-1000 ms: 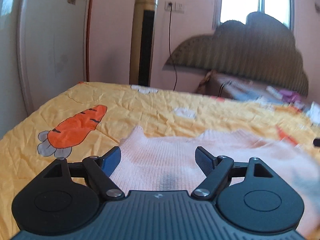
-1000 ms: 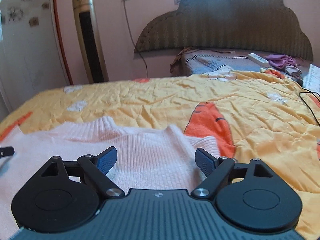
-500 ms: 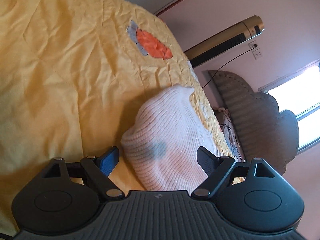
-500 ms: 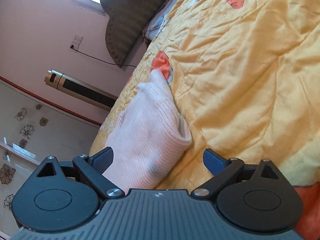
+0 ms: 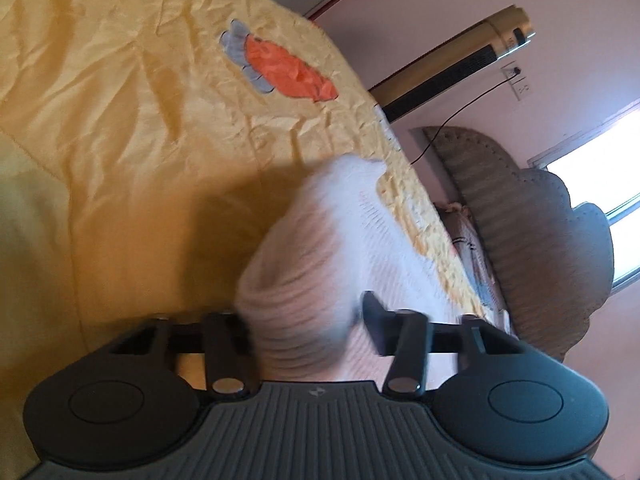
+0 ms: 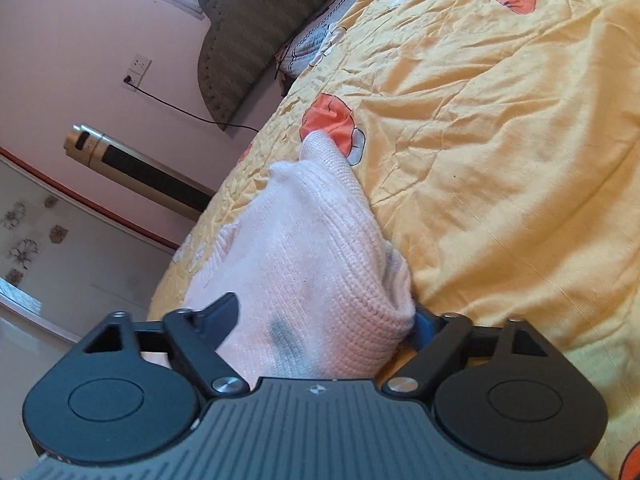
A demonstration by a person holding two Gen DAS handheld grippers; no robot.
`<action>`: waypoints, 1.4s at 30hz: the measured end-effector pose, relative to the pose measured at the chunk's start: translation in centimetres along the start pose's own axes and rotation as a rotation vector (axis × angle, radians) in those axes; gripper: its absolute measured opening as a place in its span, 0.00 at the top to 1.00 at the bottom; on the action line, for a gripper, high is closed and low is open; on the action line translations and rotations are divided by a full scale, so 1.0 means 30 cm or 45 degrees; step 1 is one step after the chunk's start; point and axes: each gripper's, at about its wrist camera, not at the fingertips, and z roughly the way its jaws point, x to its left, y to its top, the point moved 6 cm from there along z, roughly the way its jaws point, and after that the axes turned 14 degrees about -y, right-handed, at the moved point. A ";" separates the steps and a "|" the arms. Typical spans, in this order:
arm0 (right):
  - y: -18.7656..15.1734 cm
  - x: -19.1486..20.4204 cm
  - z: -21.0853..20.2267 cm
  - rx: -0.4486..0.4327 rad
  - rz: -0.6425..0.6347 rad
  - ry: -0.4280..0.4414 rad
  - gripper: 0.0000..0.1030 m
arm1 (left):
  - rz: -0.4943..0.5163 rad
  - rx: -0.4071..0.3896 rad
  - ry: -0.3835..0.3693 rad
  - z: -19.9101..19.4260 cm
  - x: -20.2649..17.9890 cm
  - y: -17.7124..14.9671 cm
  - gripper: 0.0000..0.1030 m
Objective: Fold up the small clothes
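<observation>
Two grippers work one pink knit garment (image 6: 312, 264) that lies on a yellow bed cover (image 6: 500, 168) printed with orange carrots. Each gripper is rolled on its side, so its jaws can take a thick rolled edge of the knit from both faces instead of pinching the cover beneath.

In the left wrist view the left gripper (image 5: 306, 330) has a bunched end of the garment (image 5: 320, 272) between its jaws, which are closing; both pads seem to press the cloth, though blur hides the contact. The cover (image 5: 120, 120) spreads toward 10 o'clock.

In the right view the right gripper (image 6: 324, 320) is also closing, its 3 o'clock pad buried behind the cloth and its 9 o'clock pad at the fabric's edge; whether that one presses I cannot tell. Holding both ends likely lets the knit be lifted evenly for a fold.
</observation>
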 end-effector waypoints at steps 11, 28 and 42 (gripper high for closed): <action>0.042 -0.004 -0.026 0.033 0.104 0.079 0.72 | 0.099 0.035 -0.098 -0.044 -0.121 0.043 0.79; 0.041 -0.020 -0.206 0.074 0.130 0.215 0.72 | 0.045 0.112 -0.190 -0.253 -0.161 0.003 0.80; -0.144 -0.224 -0.222 0.167 0.210 0.146 0.70 | 0.036 0.210 -0.059 -0.283 0.080 -0.086 0.73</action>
